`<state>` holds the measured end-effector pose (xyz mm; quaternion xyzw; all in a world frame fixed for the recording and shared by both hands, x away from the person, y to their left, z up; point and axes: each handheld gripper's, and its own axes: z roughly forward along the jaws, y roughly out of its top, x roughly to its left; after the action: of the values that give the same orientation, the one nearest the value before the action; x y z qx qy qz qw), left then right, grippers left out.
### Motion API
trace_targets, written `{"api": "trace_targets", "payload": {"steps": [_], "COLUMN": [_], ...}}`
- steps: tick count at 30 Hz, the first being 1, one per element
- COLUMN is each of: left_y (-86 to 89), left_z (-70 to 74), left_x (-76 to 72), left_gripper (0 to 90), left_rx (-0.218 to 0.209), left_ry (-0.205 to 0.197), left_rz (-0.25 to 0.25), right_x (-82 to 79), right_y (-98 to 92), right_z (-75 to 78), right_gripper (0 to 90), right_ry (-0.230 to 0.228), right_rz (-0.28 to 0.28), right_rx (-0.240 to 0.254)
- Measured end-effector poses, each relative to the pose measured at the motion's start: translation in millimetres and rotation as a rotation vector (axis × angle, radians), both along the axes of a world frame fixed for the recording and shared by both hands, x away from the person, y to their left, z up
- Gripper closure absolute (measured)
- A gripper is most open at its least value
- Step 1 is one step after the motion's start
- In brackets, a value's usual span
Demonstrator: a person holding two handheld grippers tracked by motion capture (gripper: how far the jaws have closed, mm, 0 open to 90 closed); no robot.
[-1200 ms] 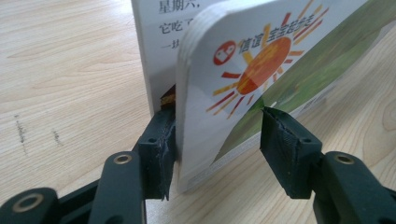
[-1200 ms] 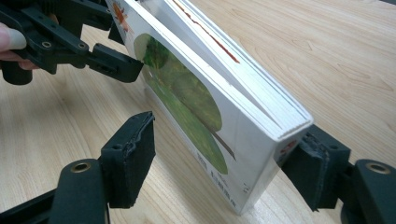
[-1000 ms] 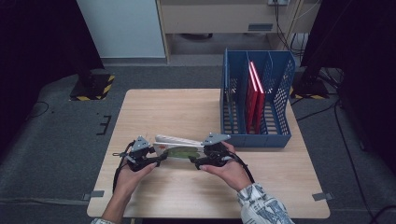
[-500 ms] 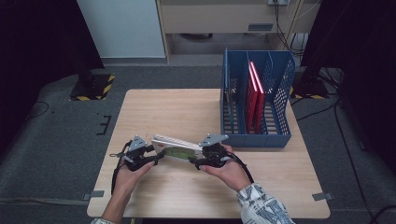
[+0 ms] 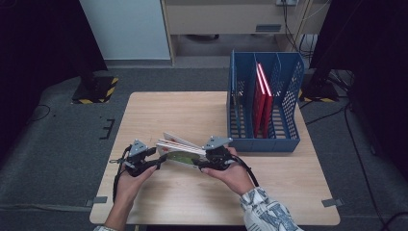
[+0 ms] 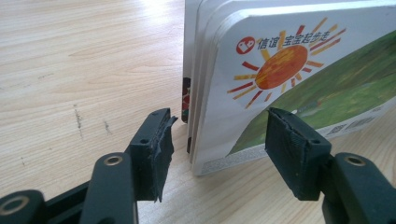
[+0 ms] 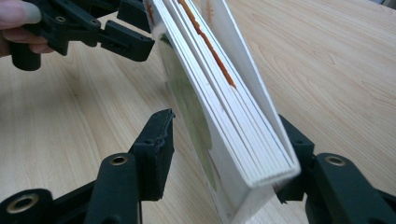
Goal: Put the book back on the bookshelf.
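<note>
Straddling glossy thick-paged board book (image 6: 280, 84): left claw (image 6: 219, 154) opening, right claw (image 7: 224, 154) closing, neither gripping.

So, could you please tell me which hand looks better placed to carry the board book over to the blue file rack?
Probably the right tool: it straddles the board book's end nearer the blue rack, though a gap shows at one pad.

- Light wooden counter (image 5: 173, 113), standing on grey floor.
- Blue file rack (image 5: 264, 139) at its far right, holding upright red books (image 5: 262, 98).
- Board book (image 5: 180, 153) touching the counter's near middle.
</note>
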<state>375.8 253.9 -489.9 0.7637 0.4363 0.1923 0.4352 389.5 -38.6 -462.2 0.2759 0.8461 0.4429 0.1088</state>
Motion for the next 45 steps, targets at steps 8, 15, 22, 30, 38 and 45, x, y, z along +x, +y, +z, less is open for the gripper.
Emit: {"api": "trace_targets", "payload": {"steps": [8, 15, 22, 30, 38, 45], "left_y": [0.8, 4.9, 6.6, 16.0, 16.2, 17.5], "left_z": [-0.9, -2.7, -1.0, -2.0, -3.6, -4.5], "left_x": [0.6, 3.2, 1.7, 0.4, 0.5, 1.6], "left_gripper": [40.7, 38.9, 37.7, 33.8, 33.2, 32.8], "left_rx": [0.005, 0.005, 0.030, 0.036, 0.056, 0.059], "left_ry": [0.003, 0.015, 0.009, 0.029, 0.037, 0.046], "left_rz": [0.018, 0.033, 0.030, 0.053, 0.051, 0.051], "right_x": [5.3, 8.7, 15.6, 21.1, 23.5, 25.4], "right_y": [8.6, 13.7, 15.8, 18.6, 15.7, 16.7], "right_z": [-1.6, 0.1, -3.6, -12.9, -14.7, -15.8], "right_gripper": [46.7, 52.6, 56.7, 59.2, 64.9, 65.8], "right_ry": [0.003, -0.014, -0.011, 0.024, 0.042, 0.049], "right_rz": [0.017, 0.035, 0.063, 0.088, 0.121, 0.123], "right_rx": [0.013, 0.012, 0.011, 0.039, 0.063, 0.066]}}
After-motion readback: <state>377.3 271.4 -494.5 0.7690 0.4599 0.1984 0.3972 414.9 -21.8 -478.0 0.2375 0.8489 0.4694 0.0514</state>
